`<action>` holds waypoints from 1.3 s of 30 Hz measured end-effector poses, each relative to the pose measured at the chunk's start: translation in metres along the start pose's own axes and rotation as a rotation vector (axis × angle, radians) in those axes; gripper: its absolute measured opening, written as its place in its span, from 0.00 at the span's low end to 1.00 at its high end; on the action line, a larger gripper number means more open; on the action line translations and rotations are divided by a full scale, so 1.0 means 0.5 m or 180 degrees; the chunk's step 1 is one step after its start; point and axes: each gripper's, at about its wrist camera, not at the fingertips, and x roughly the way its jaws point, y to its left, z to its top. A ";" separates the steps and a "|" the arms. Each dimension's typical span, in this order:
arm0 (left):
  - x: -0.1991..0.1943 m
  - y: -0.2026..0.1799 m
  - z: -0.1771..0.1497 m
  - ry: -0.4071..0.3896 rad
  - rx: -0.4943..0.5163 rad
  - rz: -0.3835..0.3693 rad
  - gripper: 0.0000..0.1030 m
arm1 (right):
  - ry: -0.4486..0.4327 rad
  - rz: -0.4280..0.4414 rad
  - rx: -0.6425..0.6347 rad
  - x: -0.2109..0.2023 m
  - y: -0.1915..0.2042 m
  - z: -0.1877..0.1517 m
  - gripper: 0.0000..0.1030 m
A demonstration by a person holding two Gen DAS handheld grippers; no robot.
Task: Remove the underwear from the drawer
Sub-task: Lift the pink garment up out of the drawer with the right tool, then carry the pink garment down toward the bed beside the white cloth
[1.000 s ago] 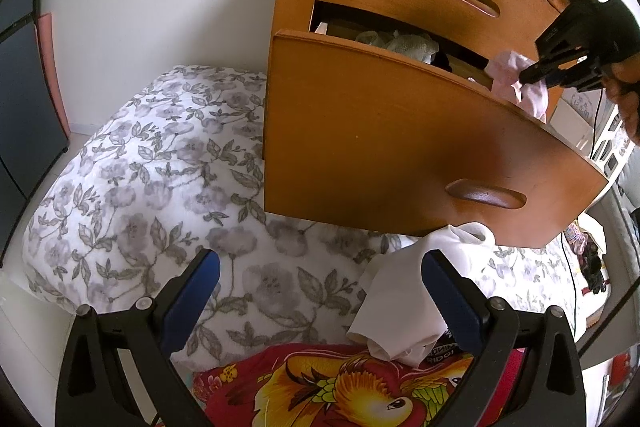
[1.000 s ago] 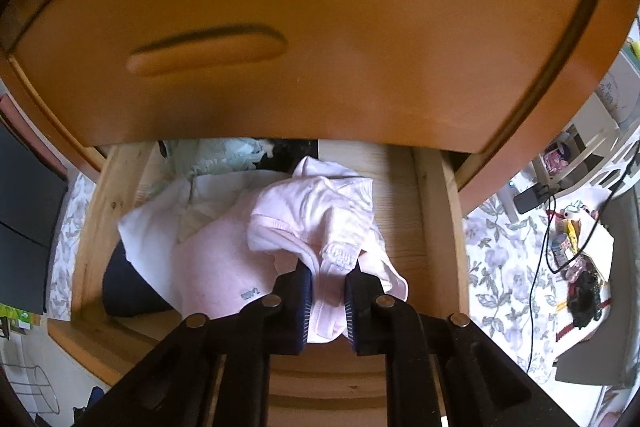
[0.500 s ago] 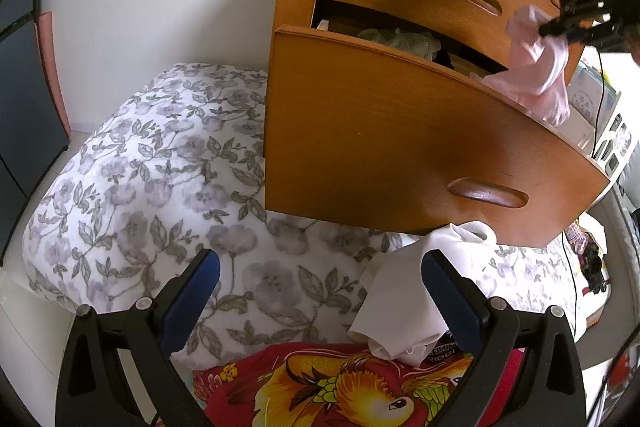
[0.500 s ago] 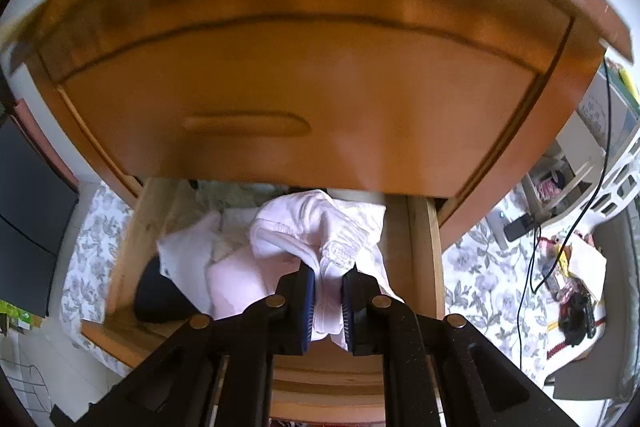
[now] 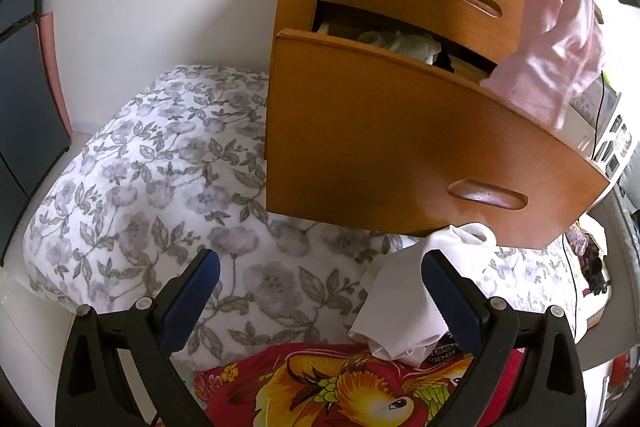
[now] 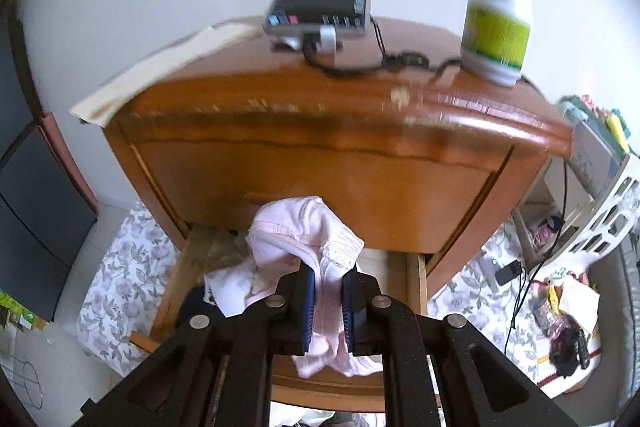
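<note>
A: How will the pink underwear handle?

B: Soft and very light, I'd judge — it folds and sags wherever it isn't held. It won't slip easily, but it can catch on an edge. A pinch on a bunched fold, as here, is the sensible hold.

A: And the right gripper?

B: Its jaws are pressed nearly together with the fabric between them. A bundle bulges just ahead of the fingertips, and two tails hang back under the fingers.

A: Where is it relative to the drawer?

B: Below the tool. In the left wrist view the garment dangles above the open drawer's front, its lowest tip near that front edge — touching or not, I cannot tell.

A: The left gripper?

B: Spread wide, holding nothing; a white cloth lies just inside its right finger.
</note>
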 end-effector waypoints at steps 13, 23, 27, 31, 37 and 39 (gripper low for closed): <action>-0.030 -0.018 0.004 -0.0254 0.0120 -0.0068 0.98 | -0.0344 0.0115 -0.0146 -0.138 0.028 0.020 0.12; -0.061 -0.034 0.007 -0.0463 0.0249 -0.0103 0.98 | -0.0551 0.0190 -0.0250 -0.240 0.056 0.018 0.12; -0.075 -0.038 0.011 -0.0546 0.0277 -0.0139 0.98 | -0.0667 0.0243 -0.0320 -0.297 0.067 0.007 0.12; -0.088 -0.045 0.011 -0.0602 0.0317 -0.0157 0.98 | -0.0751 0.0276 -0.0417 -0.338 0.078 -0.007 0.12; -0.095 -0.052 0.011 -0.0627 0.0356 -0.0184 0.98 | -0.0709 0.0316 -0.0510 -0.359 0.087 -0.040 0.12; -0.096 -0.051 0.012 -0.0633 0.0355 -0.0181 0.98 | -0.0676 0.0337 -0.0528 -0.358 0.084 -0.056 0.12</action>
